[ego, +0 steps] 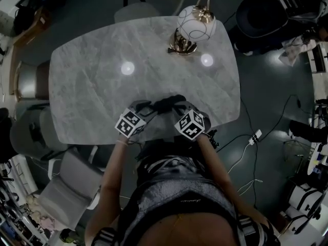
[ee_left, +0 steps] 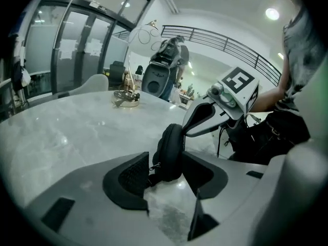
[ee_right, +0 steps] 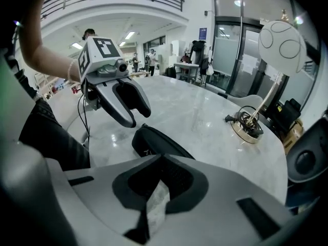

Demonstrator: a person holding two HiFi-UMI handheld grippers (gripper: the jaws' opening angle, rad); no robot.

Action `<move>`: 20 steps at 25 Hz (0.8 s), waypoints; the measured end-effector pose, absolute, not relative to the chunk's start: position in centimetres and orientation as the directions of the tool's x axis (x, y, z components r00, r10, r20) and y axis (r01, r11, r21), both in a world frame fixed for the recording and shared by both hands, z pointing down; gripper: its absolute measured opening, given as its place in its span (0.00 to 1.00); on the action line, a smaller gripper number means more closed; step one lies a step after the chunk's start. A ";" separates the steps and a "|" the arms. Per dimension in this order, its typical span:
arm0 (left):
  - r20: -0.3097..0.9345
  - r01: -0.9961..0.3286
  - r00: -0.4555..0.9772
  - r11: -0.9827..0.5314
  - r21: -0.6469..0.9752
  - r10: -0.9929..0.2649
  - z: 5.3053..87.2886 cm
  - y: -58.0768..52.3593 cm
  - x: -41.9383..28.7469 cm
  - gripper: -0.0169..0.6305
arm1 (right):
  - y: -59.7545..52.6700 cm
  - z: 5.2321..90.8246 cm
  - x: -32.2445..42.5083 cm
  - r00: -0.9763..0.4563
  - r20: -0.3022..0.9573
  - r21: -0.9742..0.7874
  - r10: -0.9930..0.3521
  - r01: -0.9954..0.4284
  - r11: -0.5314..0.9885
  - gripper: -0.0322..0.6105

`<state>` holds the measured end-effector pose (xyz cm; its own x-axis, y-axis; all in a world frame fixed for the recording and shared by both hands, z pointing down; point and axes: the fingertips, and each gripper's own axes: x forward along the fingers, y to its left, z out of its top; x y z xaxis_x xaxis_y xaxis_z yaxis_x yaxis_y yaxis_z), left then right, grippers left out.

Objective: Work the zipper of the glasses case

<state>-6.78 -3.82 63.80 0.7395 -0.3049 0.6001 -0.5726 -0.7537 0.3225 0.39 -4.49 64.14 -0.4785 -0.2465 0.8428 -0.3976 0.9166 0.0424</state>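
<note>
**Case held on edge, zipper pull presented**

A black, oval, soft-shell glasses case (ee_left: 171, 152) stands on its edge at the near rim of the grey marble bench (ego: 102, 76), directly in front of the person. The right claw (ee_right: 161, 160) is closed to a point on the case's upper edge, apparently to keep it upright and steady. The left claw (ee_left: 166, 174) is half spread, its 2 pads flanking the case without pressing. The small metal zipper pull (ee_left: 152, 166) sits beside the left pad. Probable next step: pinch that pull.
</note>
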 end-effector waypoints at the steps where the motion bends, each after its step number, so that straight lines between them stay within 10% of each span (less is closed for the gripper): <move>1: 0.617 -0.553 0.736 -0.772 0.313 -0.277 64.0 -3.8 -6.5 0.32 | -4.4 64.2 0.5 -0.480 0.843 0.040 -0.244 -0.396 0.917 0.15; 20: 0.793 -0.352 0.601 -0.925 0.146 -0.103 68.3 -2.1 -2.8 0.41 | -2.5 63.9 0.8 -0.509 0.840 0.048 -0.189 -0.276 0.960 0.15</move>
